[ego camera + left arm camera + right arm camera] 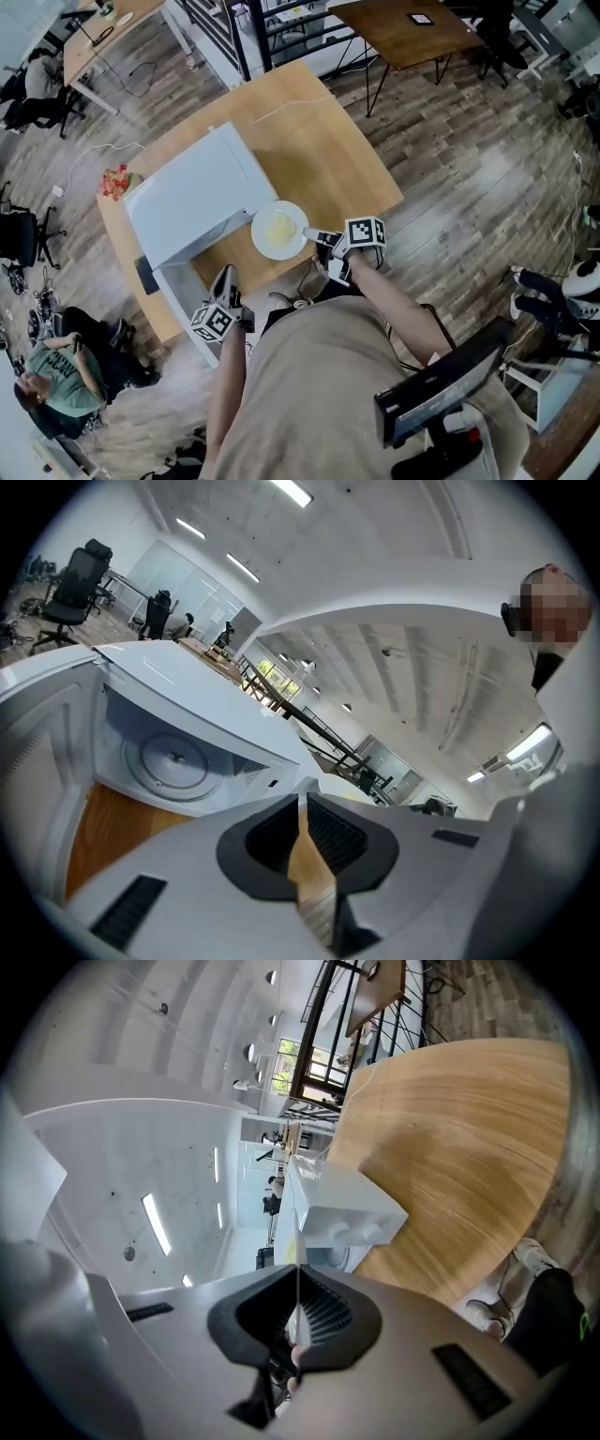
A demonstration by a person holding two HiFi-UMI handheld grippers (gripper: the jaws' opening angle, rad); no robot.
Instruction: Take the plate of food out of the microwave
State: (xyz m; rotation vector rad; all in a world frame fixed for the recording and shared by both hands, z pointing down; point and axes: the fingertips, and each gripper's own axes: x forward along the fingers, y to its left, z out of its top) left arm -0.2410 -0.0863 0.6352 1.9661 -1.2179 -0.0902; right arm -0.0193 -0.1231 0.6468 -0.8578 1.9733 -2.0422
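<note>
One wooden tabletop point(323, 155) carries everything, and a white microwave point(192, 192) takes up its left half. The microwave's door point(176, 298) stands swung open toward the person. The left gripper view looks into the cavity, where the round glass turntable point(173, 759) lies bare.

A white plate point(259, 223) with pale yellow food point(279, 231) on it is out of the microwave. It lies just beside the microwave's near right corner, over bare wood close to the tabletop's near edge. Whether it rests on the wood or hangs just above it cannot be told.

The right tongs point(315, 234) reach in from the plate's right side and are closed on its rim. In the right gripper view the plate shows edge-on as a thin white line pinched between the two dark pads.

The left tongs point(225, 279) hover over the tabletop in front of the open cavity, just beside the door and a little to the left of the plate, without touching it. Their tips meet, with nothing held; only the wood shows through the narrow wedge behind them.
</note>
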